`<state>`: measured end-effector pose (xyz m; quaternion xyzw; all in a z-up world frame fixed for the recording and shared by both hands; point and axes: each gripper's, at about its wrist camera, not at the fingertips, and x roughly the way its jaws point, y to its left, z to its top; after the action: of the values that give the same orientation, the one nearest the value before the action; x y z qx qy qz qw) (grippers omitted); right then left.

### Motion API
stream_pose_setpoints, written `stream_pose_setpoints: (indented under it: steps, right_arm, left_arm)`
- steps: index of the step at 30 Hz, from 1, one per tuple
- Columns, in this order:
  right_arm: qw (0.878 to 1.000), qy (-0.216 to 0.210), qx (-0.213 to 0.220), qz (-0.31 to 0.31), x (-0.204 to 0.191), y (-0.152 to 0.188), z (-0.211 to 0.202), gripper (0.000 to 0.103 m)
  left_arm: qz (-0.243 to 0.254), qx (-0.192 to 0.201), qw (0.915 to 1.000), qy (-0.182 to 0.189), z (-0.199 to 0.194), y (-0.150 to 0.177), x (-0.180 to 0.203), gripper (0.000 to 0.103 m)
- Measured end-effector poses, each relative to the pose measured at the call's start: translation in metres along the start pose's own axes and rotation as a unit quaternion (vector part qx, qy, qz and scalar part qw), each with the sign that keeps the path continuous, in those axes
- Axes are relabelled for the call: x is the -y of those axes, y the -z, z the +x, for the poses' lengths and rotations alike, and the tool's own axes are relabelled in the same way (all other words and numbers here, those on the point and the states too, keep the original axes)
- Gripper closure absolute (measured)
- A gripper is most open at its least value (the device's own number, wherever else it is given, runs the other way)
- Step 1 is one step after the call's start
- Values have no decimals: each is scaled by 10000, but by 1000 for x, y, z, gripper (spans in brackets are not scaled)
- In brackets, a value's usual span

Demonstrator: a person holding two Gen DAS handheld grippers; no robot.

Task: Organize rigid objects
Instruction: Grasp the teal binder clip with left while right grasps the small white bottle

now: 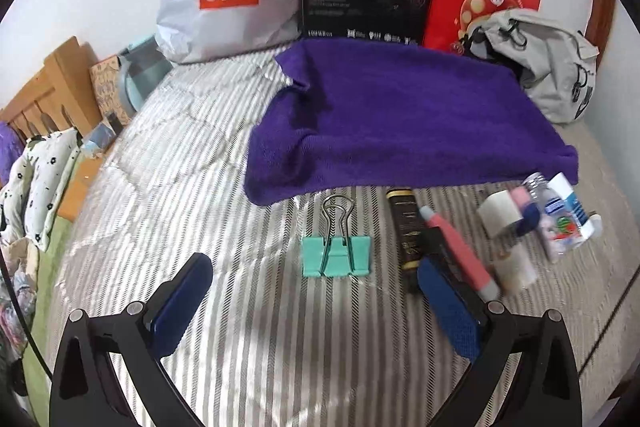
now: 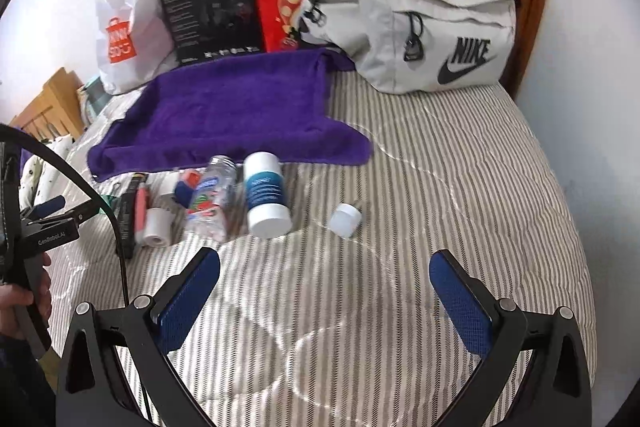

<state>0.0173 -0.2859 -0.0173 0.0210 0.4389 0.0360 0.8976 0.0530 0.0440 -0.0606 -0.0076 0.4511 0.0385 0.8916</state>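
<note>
Left wrist view:
- I read the left gripper (image 1: 316, 291) as spread wide, holding nothing; both blue pads hang above the striped bed cover (image 1: 168, 187).
- A teal binder clip (image 1: 336, 255) lies flat just ahead of the gripper, between the two fingers' lines, its wire handles pointing away from me.
- A dark tube (image 1: 408, 231) lies ahead and to the right of the clip, its near end beside the right pad.
- A red pen-like item (image 1: 460, 251) lies just right of the tube, partly behind the right finger.
- Farther right sits a cluster: a white roll (image 1: 500, 215) and a clear bottle (image 1: 556, 219) among others I cannot identify.
- A purple towel (image 1: 400, 123) is spread beyond all of these, well ahead of the gripper.

Right wrist view:
- I read the right gripper (image 2: 324, 291) as spread wide and empty above the bed cover.
- A white-capped blue bottle (image 2: 266, 195) lies ahead and slightly left, touching the clear bottle on its left.
- A small white cap (image 2: 346, 219) lies ahead, just right of the blue bottle, apart from it.
- A grey bag (image 2: 420, 31) rests far ahead to the right, beyond the towel's corner.
- A hand (image 2: 20, 303) holds the other gripper's handle at the left edge.
</note>
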Motion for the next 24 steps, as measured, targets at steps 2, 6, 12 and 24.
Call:
stream_pose_setpoints:
  steps: [2, 6, 12, 24]
  right_arm:
    - [9999, 64, -74, 21, 4, 1, 6, 0]
    - [9997, 122, -198, 25, 8, 3, 17, 0]
    - [9993, 122, -317, 161, 17, 2, 32, 0]
    - [9985, 317, -300, 320, 65, -16, 57, 0]
  left_arm:
    - [46, -50, 10000, 32, 11, -1, -1, 2]
    - [176, -74, 9998, 27, 26, -3, -1, 9]
    - [197, -112, 9994, 277, 37, -4, -3, 38]
    - [380, -35, 9985, 394, 31, -1, 3, 63]
